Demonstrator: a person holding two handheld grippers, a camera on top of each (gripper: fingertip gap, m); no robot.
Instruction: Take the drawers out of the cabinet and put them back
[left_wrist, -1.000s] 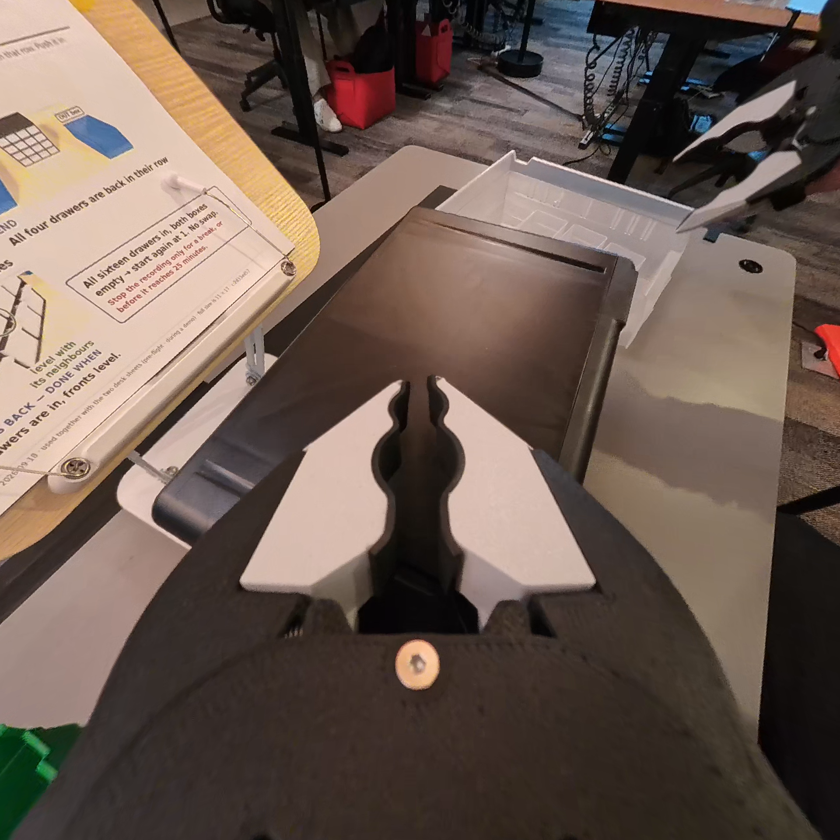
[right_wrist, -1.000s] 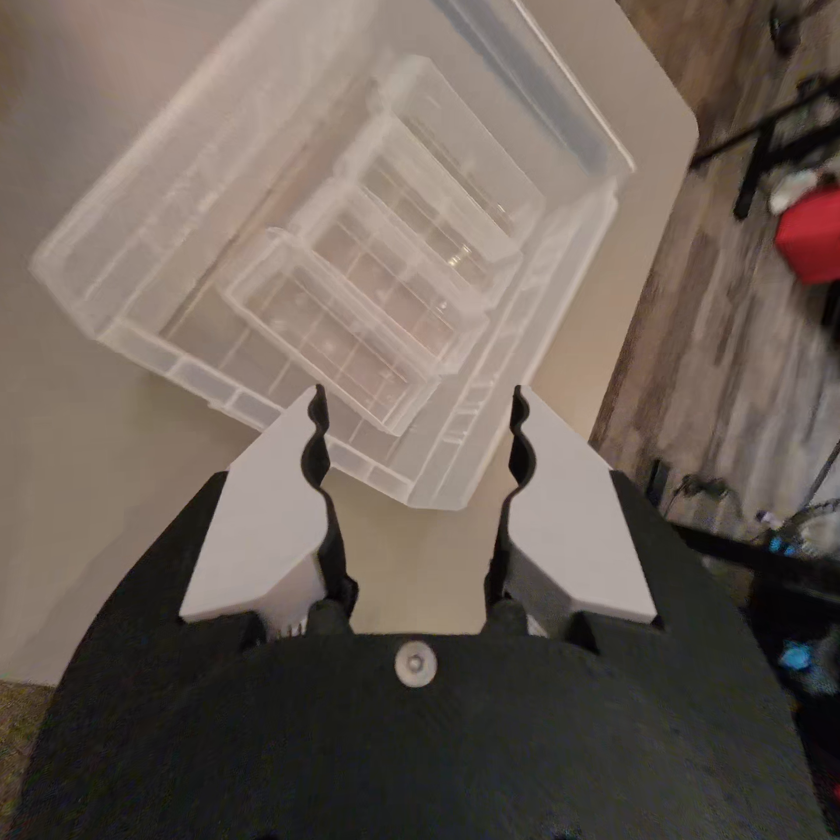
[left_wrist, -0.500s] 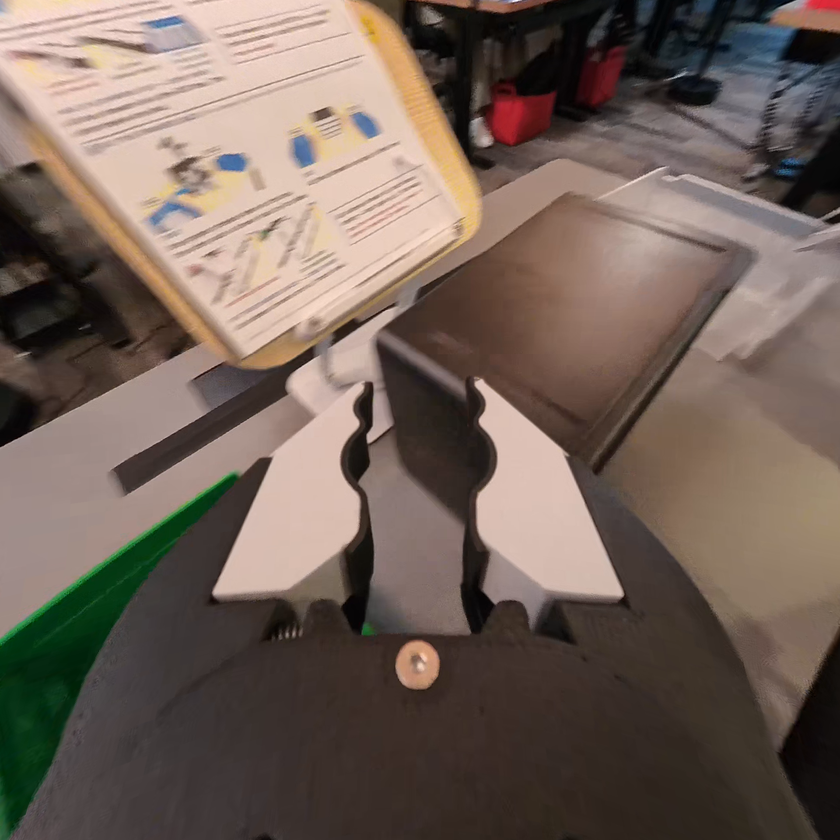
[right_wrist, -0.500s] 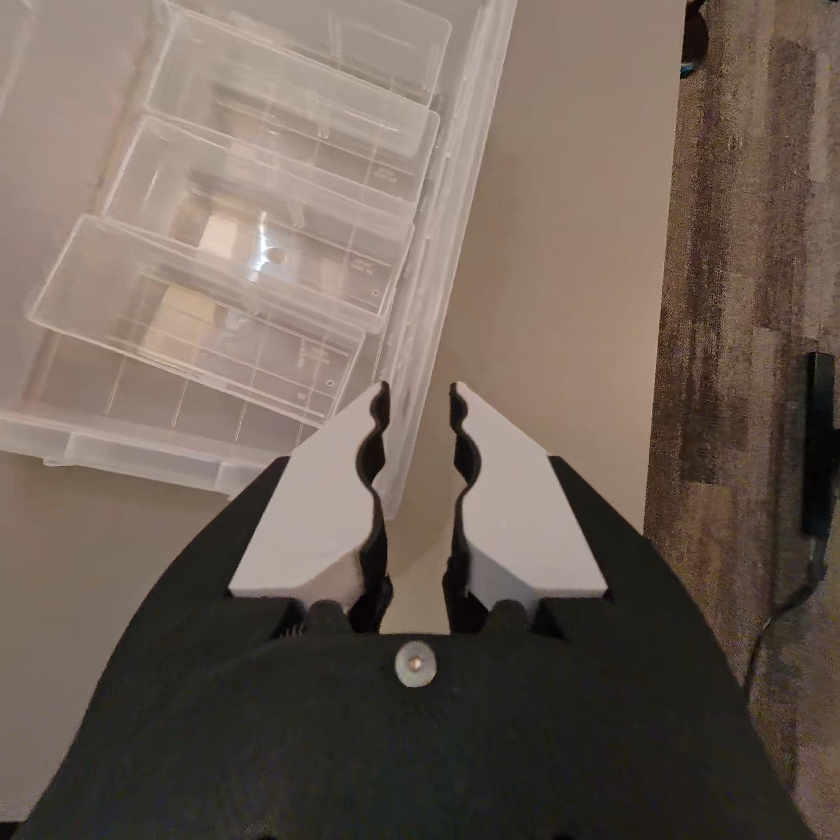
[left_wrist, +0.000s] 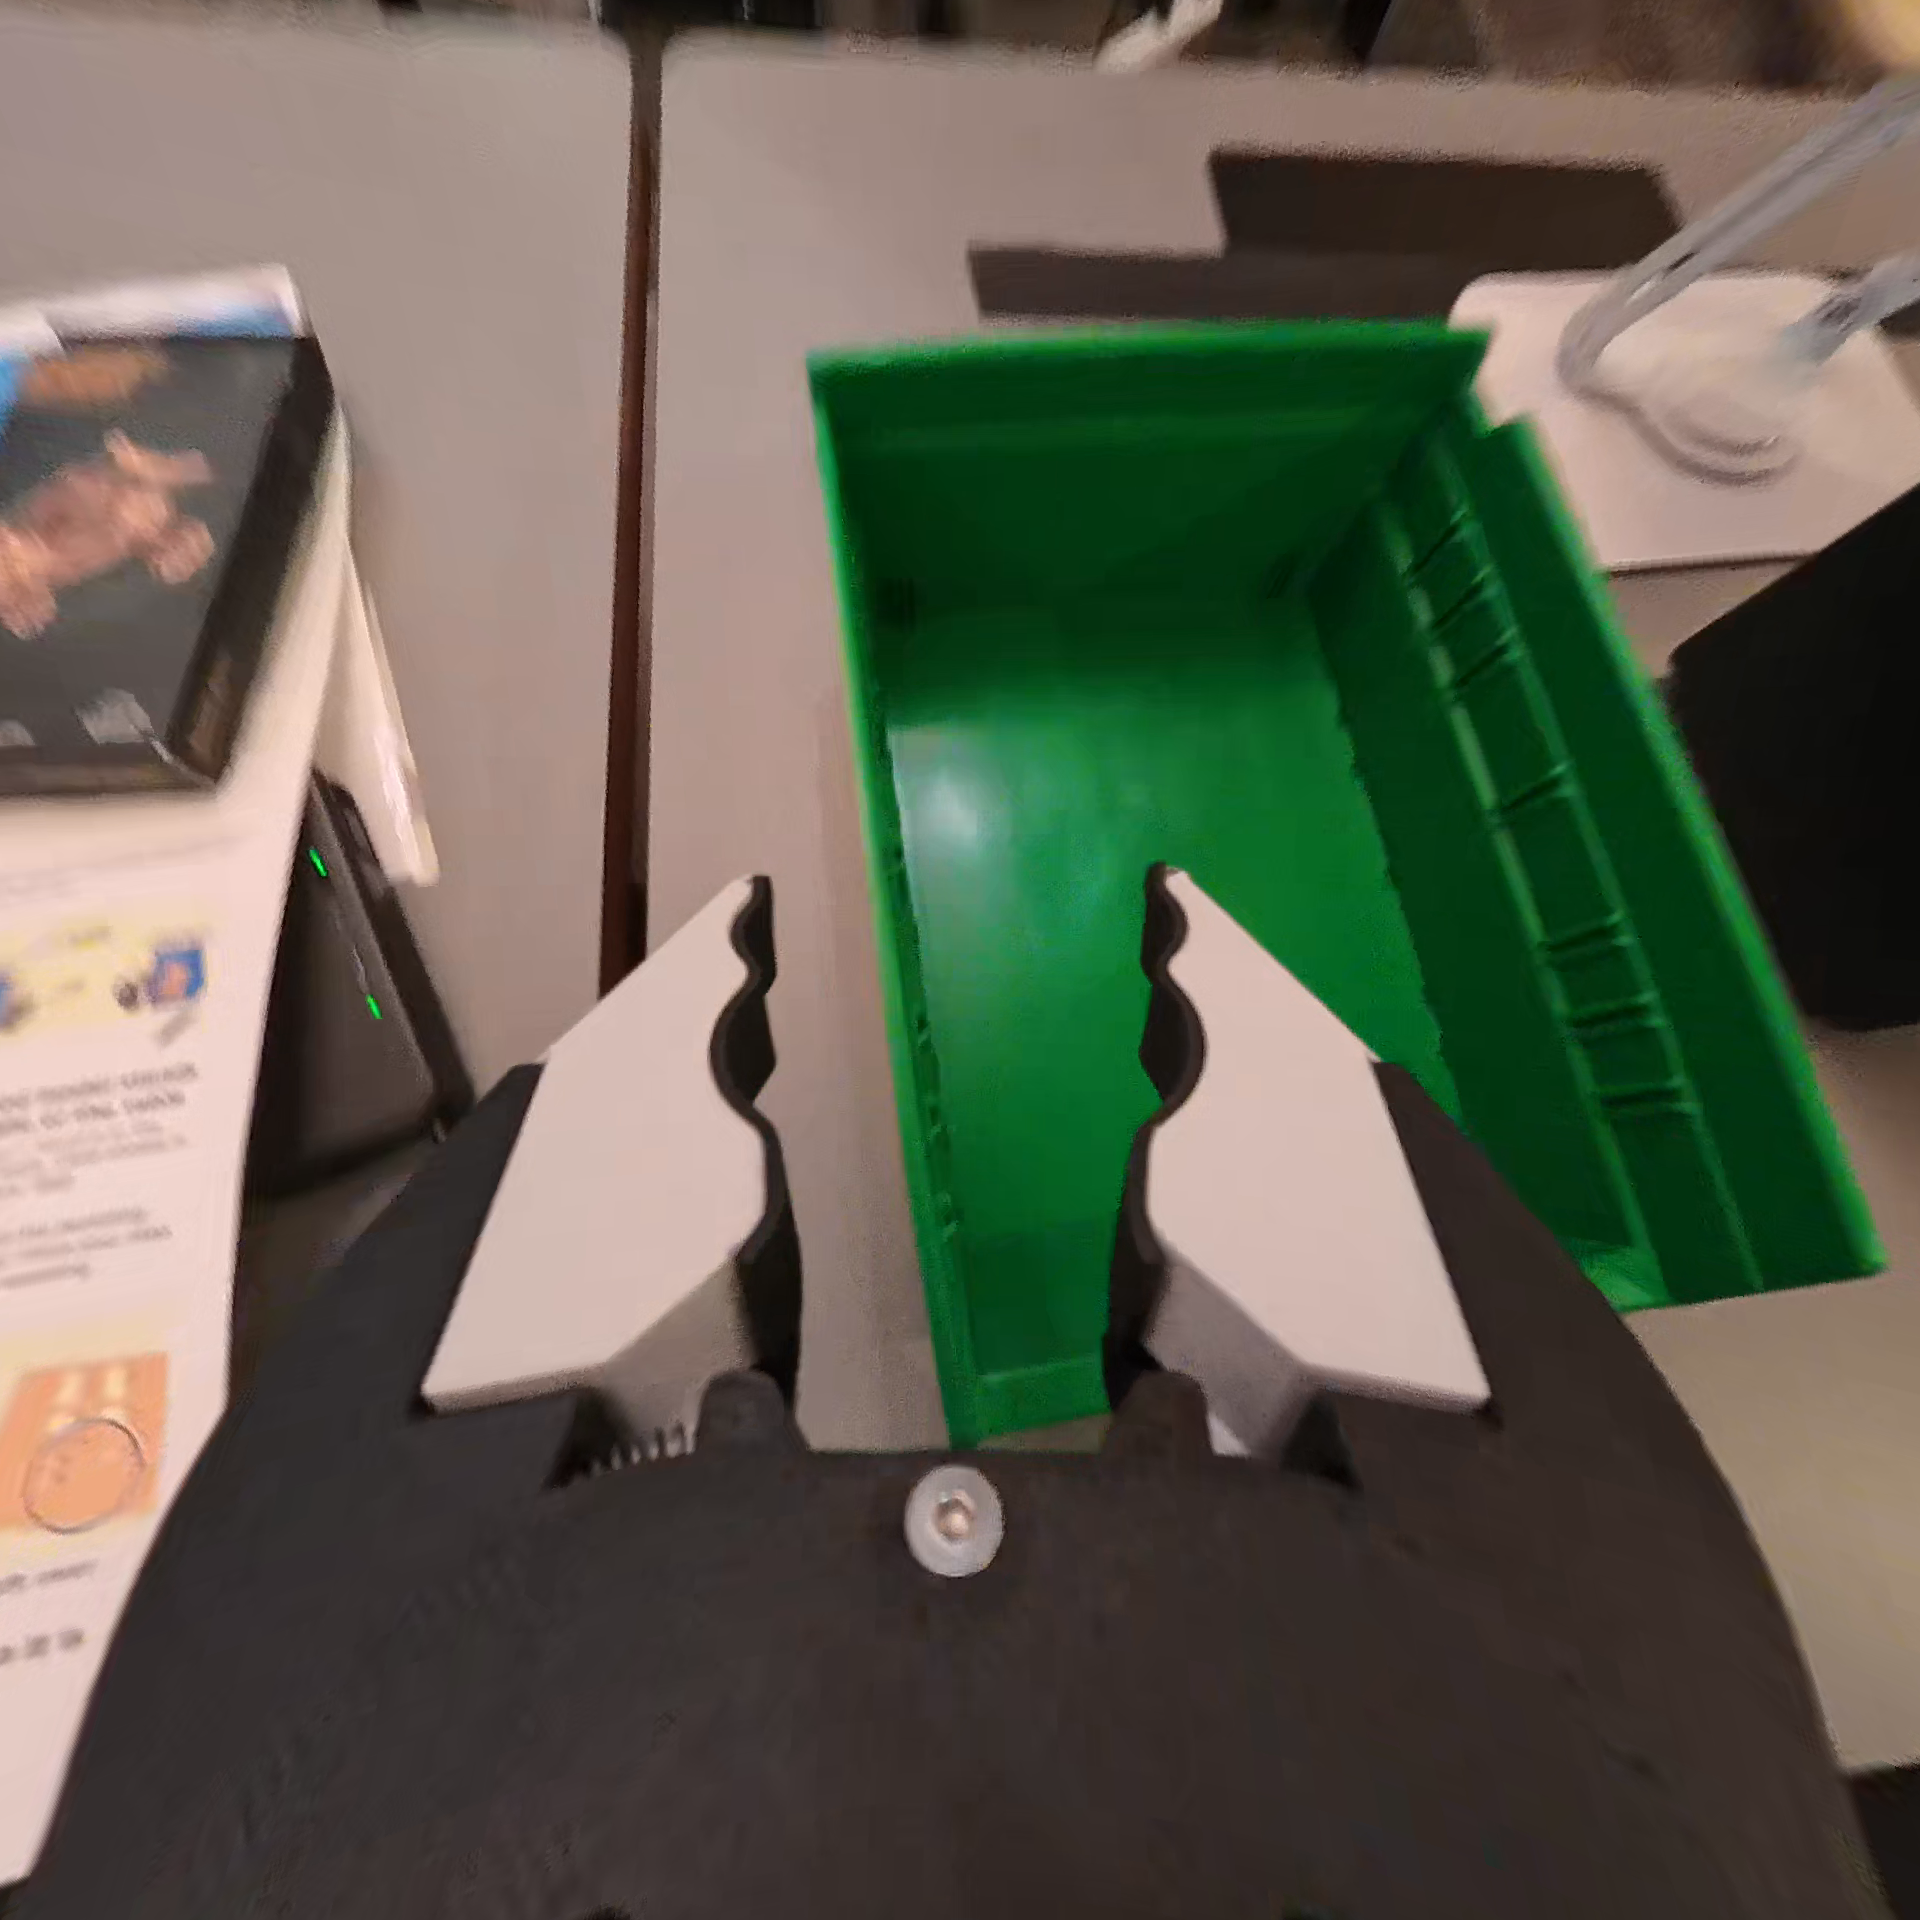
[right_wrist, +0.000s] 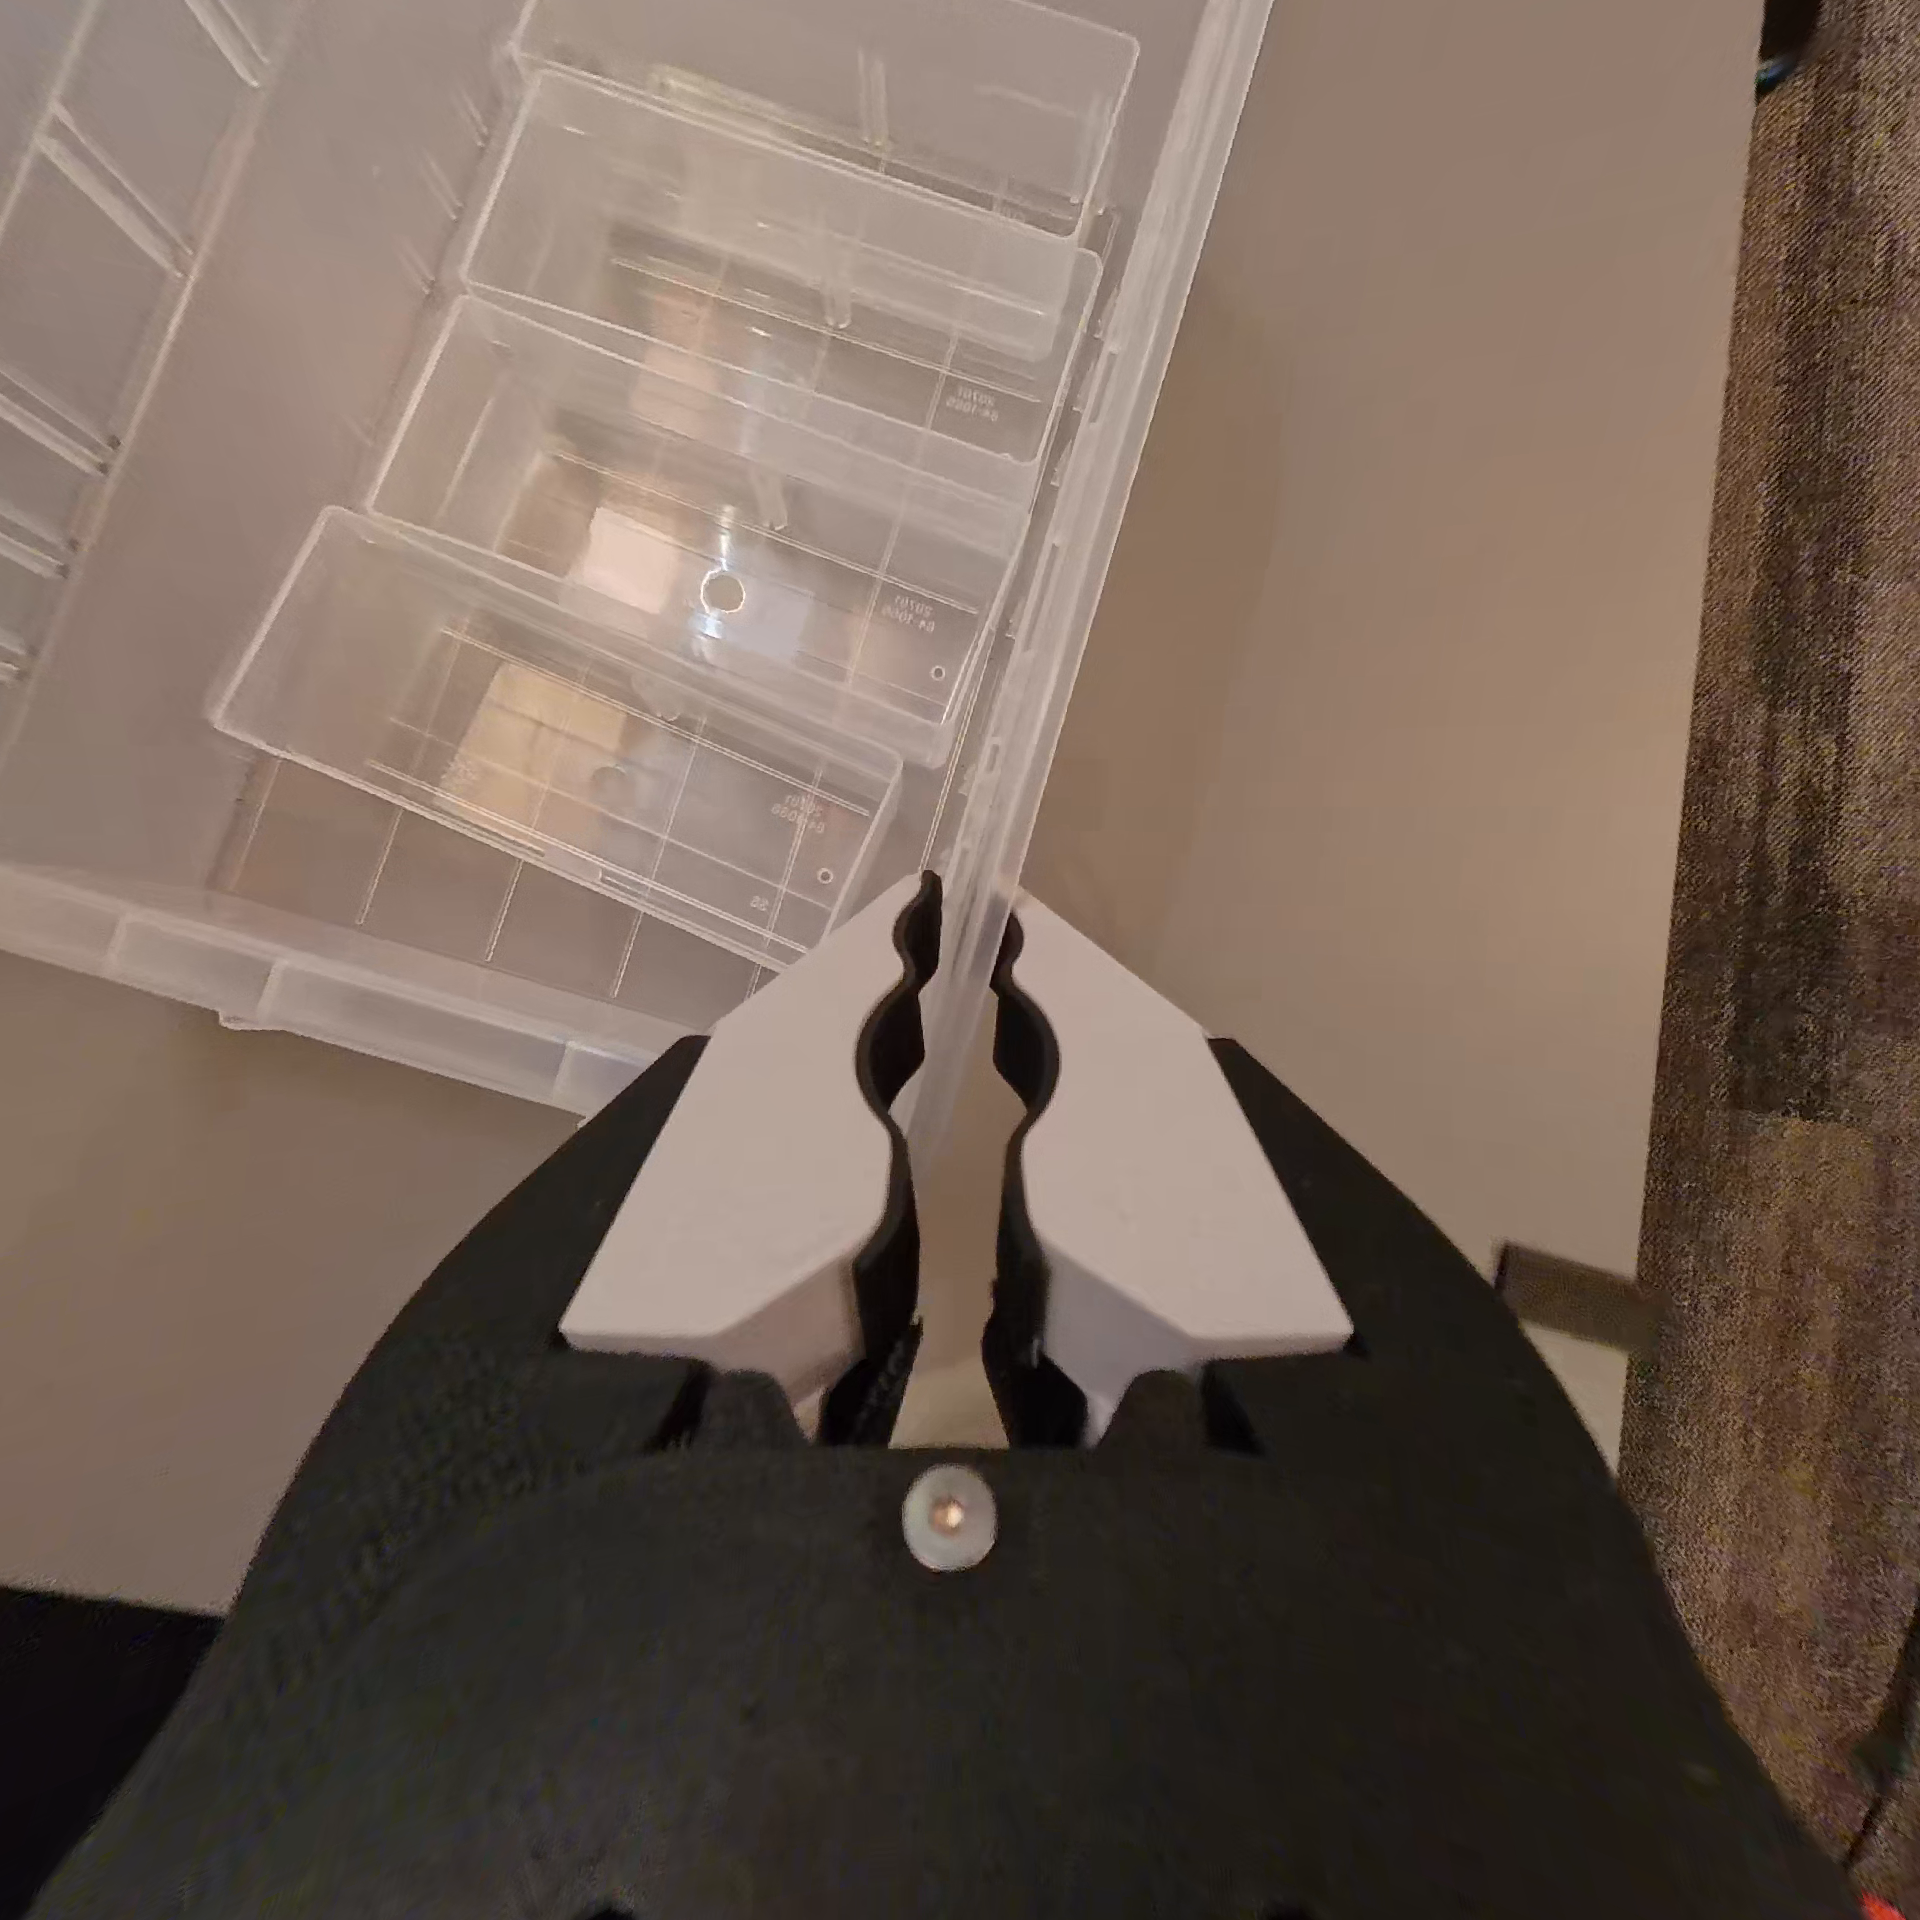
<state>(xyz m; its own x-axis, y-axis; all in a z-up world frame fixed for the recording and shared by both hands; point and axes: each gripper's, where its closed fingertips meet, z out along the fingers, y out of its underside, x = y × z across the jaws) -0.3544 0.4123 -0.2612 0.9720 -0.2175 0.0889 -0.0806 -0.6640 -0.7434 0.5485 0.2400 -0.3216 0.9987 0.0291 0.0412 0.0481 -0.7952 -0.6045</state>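
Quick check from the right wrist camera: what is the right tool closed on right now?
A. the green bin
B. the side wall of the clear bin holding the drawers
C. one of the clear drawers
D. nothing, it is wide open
B: the right tool is pinched on the side wall of the clear bin, with the clear drawers lying loose inside it.

A pale grey tabletop (left_wrist: 499, 436) meets another at a dark seam (left_wrist: 631, 520); mottled brown-grey carpet (right_wrist: 1808, 727) covers the floor beside it.
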